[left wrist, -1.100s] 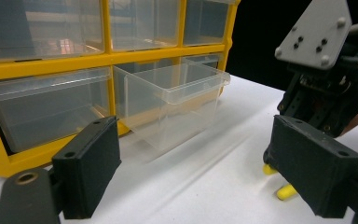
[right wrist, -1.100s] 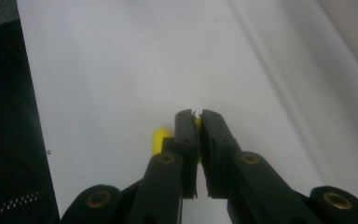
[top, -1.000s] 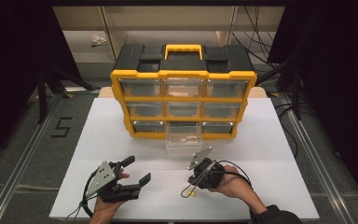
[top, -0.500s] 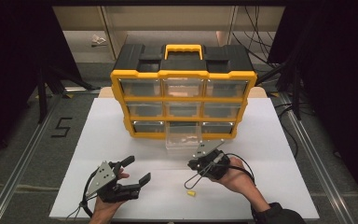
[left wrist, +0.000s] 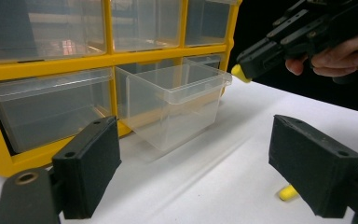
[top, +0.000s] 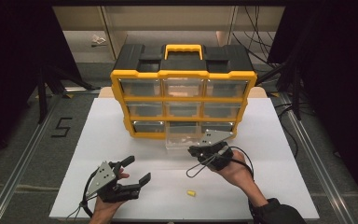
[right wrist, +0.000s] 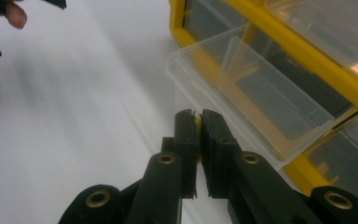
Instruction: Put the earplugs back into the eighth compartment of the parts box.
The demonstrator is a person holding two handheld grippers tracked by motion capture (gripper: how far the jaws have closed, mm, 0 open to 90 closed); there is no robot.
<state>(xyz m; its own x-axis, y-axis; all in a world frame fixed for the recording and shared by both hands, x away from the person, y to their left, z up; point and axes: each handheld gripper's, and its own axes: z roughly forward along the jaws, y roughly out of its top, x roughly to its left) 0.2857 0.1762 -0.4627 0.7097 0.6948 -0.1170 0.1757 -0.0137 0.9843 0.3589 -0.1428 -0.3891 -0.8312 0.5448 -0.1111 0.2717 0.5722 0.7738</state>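
Note:
A yellow-framed organiser [top: 183, 74] with clear drawers stands at the back of the white table [top: 98, 135]. Its bottom middle drawer [top: 182, 141] [left wrist: 177, 100] [right wrist: 242, 88] is pulled out. My right gripper [top: 193, 150] [right wrist: 199, 120] hovers just in front of that drawer's right corner, shut on a small yellow piece [right wrist: 198, 123] [left wrist: 239, 73] that peeks out between the pads. A second small yellow piece [top: 191, 192] [left wrist: 289, 192] lies loose on the table near the front. My left gripper [top: 137, 170] [left wrist: 196, 154] rests at the front left, open with nothing between its jaws.
The organiser's other drawers are pushed in. A black lid with a yellow handle [top: 183, 48] tops it. Metal rails [top: 23, 149] run along both sides of the table, and dark floor with cables lies beyond.
My right gripper has risen from the table front and moved toward the pulled-out drawer, still shut on the yellow piece. The other yellow piece stays on the table. The left gripper has not moved.

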